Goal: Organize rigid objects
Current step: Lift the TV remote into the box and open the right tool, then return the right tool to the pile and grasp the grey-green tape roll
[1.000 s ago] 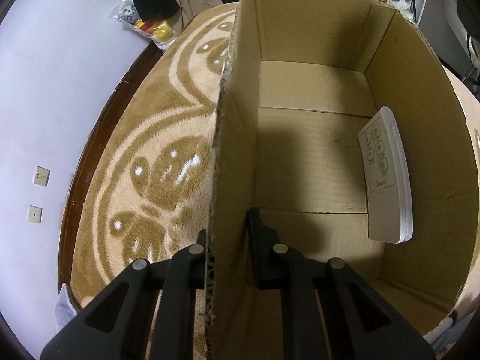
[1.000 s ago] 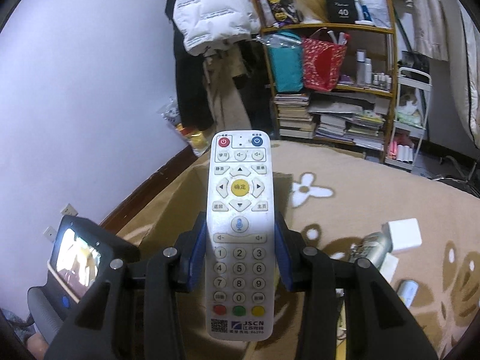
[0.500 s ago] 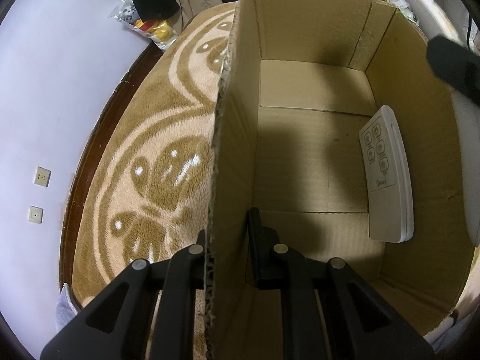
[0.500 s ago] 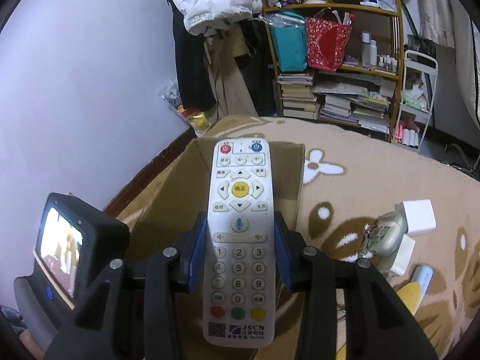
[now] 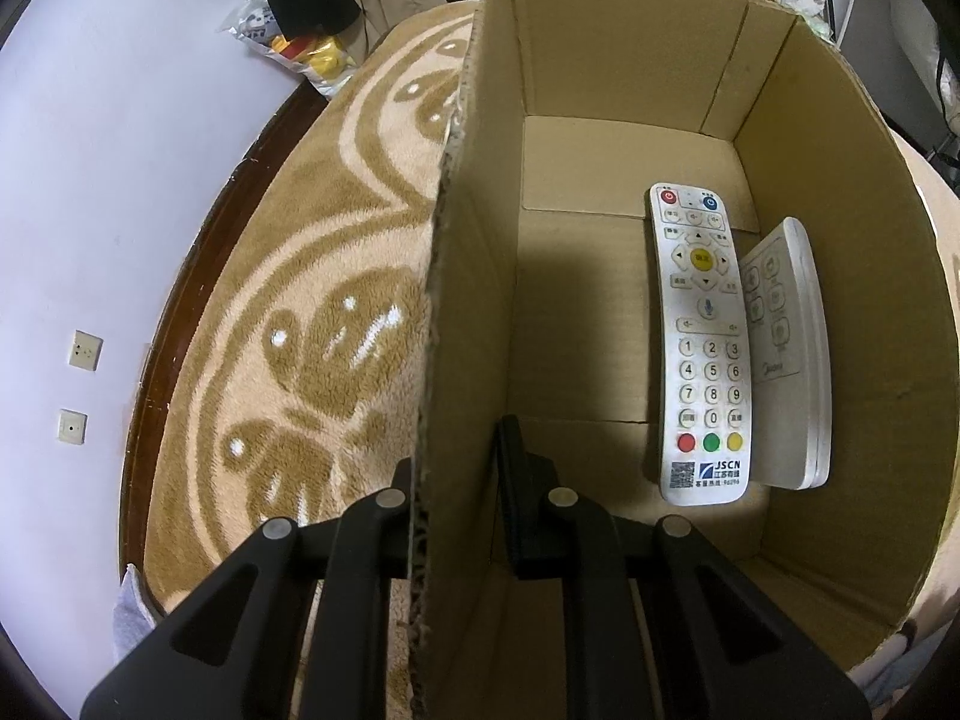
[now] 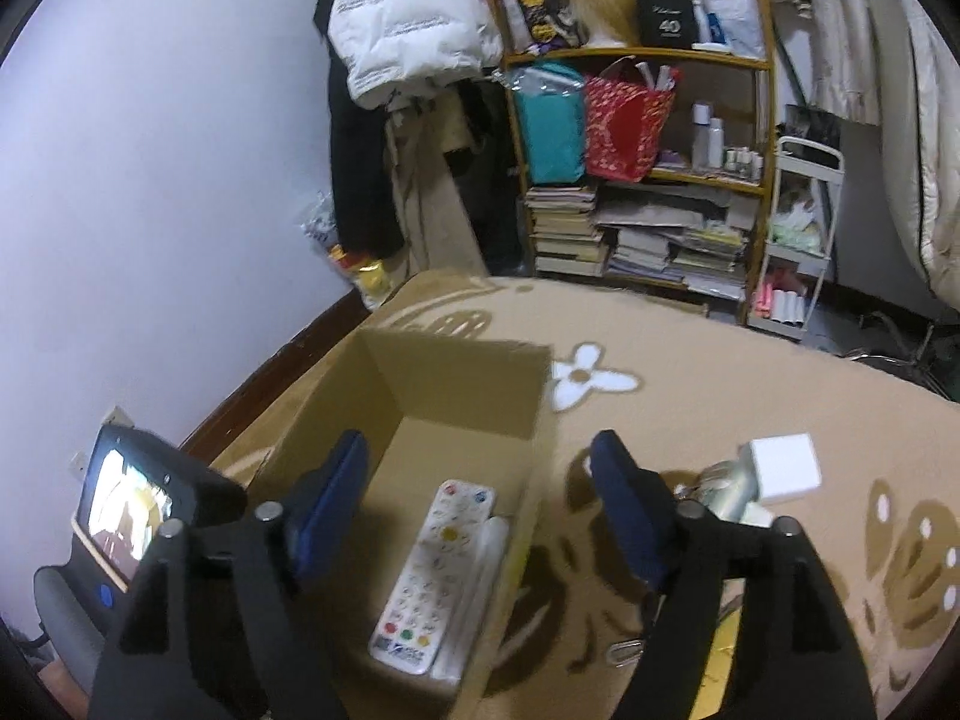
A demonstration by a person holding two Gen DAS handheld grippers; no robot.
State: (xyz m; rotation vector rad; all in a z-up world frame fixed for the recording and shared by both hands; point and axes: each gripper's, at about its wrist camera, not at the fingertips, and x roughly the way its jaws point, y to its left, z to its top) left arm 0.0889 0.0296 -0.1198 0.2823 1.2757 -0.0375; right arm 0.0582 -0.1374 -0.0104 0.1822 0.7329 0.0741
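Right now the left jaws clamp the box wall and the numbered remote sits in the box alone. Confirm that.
Not alone. The left wrist view shows the numbered remote overlapping a second, plain white remote on the cardboard box floor. The left gripper does clamp the wall.

Left hand-held gripper (image 5: 459, 480) is clamped tight; right hand-held gripper (image 6: 480, 468) hangs empty, jaws opening.

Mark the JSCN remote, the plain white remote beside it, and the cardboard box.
JSCN remote (image 5: 703, 324), left wrist view, on its keypad face.
Plain white remote (image 5: 789, 360), left wrist view, on its lower face.
Cardboard box (image 5: 840, 276), left wrist view, on its right inner wall.
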